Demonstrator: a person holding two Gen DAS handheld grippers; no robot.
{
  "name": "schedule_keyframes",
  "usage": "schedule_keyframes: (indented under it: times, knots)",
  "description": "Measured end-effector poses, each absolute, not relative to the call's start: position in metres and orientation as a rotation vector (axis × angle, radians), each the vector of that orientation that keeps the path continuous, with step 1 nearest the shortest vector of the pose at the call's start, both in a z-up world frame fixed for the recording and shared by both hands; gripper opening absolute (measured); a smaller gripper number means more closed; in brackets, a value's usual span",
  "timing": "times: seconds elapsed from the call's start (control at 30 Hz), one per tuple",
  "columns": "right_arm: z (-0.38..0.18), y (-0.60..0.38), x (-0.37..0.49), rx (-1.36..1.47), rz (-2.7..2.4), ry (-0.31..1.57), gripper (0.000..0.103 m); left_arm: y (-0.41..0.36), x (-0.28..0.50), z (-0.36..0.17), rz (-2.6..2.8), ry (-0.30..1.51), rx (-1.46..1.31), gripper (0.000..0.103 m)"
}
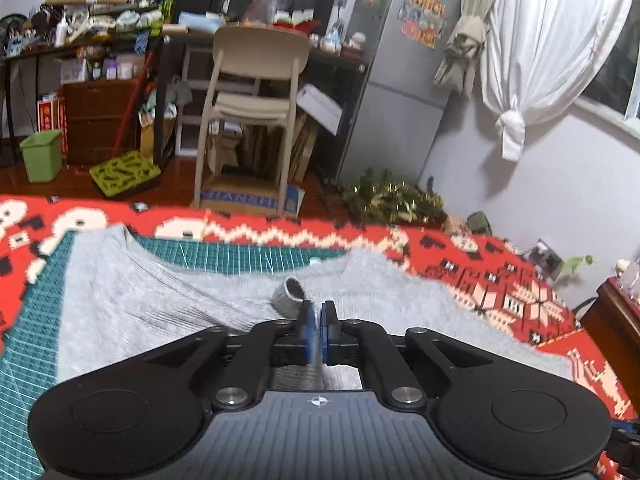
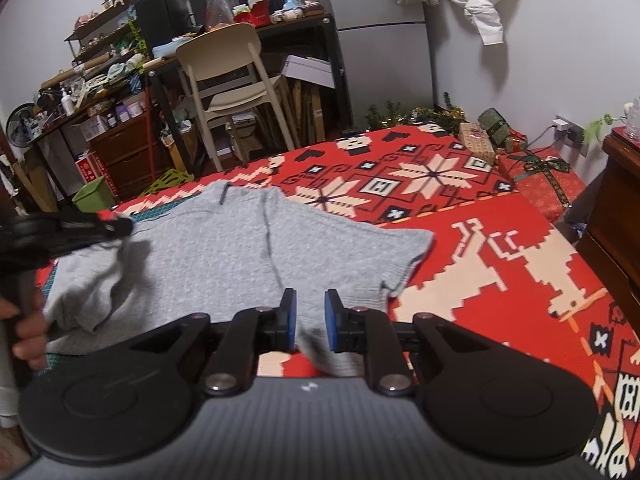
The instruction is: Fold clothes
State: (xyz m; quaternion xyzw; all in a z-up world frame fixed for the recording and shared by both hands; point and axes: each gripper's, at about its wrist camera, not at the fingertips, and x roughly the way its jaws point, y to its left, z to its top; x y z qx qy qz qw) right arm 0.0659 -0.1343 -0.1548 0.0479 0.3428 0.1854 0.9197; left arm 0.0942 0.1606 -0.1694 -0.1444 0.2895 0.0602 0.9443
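Note:
A grey knit top (image 1: 160, 300) lies spread over a green cutting mat (image 1: 240, 258) on a red patterned blanket (image 1: 480, 264). My left gripper (image 1: 319, 312) is shut on a pinch of its fabric, and a curled bit of cloth (image 1: 290, 294) pokes out just past the pads. In the right wrist view the grey top (image 2: 224, 248) lies flat, with one sleeve (image 2: 404, 252) out to the right. My right gripper (image 2: 310, 316) is open, its blue pads (image 2: 289, 316) either side of the near hem. At the left edge, a hand (image 2: 28, 332) holds the left gripper (image 2: 120, 226), which lifts the top's left side.
Beyond the bed's far edge stand a beige chair (image 1: 256, 80), a cluttered desk (image 1: 120, 40), a green bin (image 1: 40, 154) and a grey fridge (image 1: 400, 60). Wrapped gifts (image 2: 536, 176) sit at the blanket's right corner. A wooden cabinet (image 2: 616, 216) flanks the right side.

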Motion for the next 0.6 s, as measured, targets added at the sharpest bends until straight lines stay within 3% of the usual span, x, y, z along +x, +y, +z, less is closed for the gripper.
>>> schedule_keyframes:
  times: [0.07,0.13,0.2,0.5,0.57,0.6]
  knots:
    - [-0.153,-0.129,0.064,0.094,0.393,0.701,0.019,0.161,0.095,-0.174,0.100,0.617,-0.309,0.014]
    - [-0.150,-0.124,0.063,0.094,0.405,0.697,0.019,0.160,0.084,-0.172,0.077,0.602,-0.315,0.033]
    - [-0.149,-0.118,0.062,0.093,0.418,0.697,0.020,0.163,0.071,-0.167,0.053,0.585,-0.325,0.037]
    - [-0.147,-0.075,0.046,0.120,0.569,0.715,0.020,0.194,0.007,-0.151,0.031,0.572,-0.312,0.038]
    - [-0.150,-0.057,0.042,0.109,0.609,0.725,0.020,0.203,-0.007,-0.150,0.046,0.578,-0.291,0.034]
    - [-0.151,-0.048,0.041,0.105,0.629,0.732,0.020,0.208,-0.013,-0.150,0.058,0.584,-0.279,0.026]
